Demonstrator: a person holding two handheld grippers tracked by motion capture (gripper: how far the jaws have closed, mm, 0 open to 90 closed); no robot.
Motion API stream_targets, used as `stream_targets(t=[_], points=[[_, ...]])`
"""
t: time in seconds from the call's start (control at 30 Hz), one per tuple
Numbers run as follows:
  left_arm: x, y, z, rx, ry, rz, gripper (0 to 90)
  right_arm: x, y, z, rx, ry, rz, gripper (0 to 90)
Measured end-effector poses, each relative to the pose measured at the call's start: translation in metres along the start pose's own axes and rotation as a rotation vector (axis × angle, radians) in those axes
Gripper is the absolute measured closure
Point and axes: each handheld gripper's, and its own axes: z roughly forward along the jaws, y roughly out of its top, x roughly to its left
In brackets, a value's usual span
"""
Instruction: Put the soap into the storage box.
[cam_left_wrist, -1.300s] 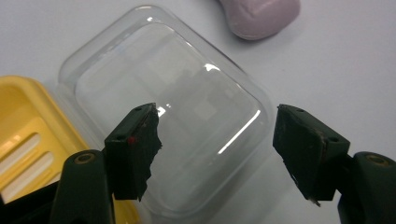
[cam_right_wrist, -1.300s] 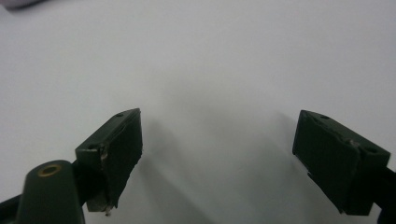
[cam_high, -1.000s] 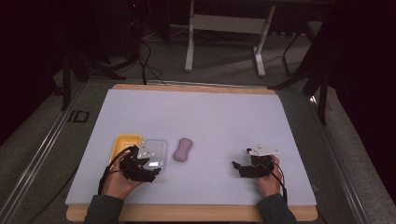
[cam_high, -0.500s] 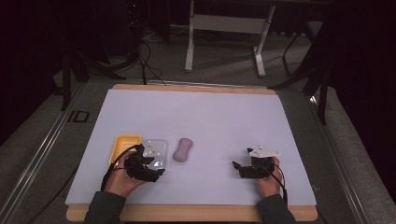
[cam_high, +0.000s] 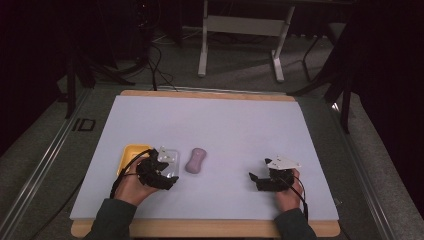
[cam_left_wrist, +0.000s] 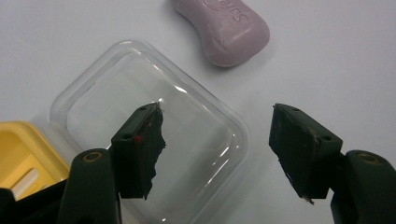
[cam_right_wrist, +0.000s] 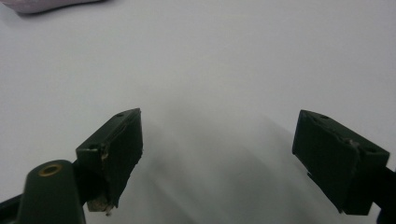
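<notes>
My left gripper (cam_high: 167, 176): jaws spread wide, holding nothing, poised over the clear lid (cam_left_wrist: 154, 135); in the left gripper view one jaw stands above the lid's middle, the other above bare mat just past its rim. Clear lid: lies flat on the white mat (cam_high: 225, 130), hinged or butted against the yellow dish (cam_high: 131, 155) at its side; I cannot tell which. Yellow dish: near the mat's front left, partly behind my left hand (cam_high: 131, 187). Soap (cam_high: 196, 160): pink, waisted bar with embossed lettering, lying flat on the mat just beside the lid, apart from it and from both grippers. My right gripper (cam_high: 254, 179): jaws likewise wide apart, empty, low over bare mat at the front right, well apart from the soap; in the right gripper view the soap's (cam_right_wrist: 42, 4) edge shows at the top left corner. Mat: covers a wooden table (cam_high: 200, 227).
</notes>
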Motion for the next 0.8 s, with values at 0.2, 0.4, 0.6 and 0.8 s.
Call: stream_targets(t=[0.2,0.4,0.6,0.8], points=[[0.000,0.005,0.003,0.007,-0.005,0.003,35.0,0.000,0.000,0.000,-0.003,0.000,-0.004,15.8],[0.001,0.010,0.004,0.004,-0.016,-0.015,35.6,0.001,0.000,0.000,-0.003,0.001,-0.006,15.8],[0.001,0.014,0.005,0.014,-0.024,-0.022,35.8,0.001,0.000,0.000,-0.001,0.005,-0.008,16.1],[0.001,0.016,0.007,0.025,-0.024,-0.017,36.2,0.001,0.000,0.000,-0.001,0.004,-0.008,16.1]])
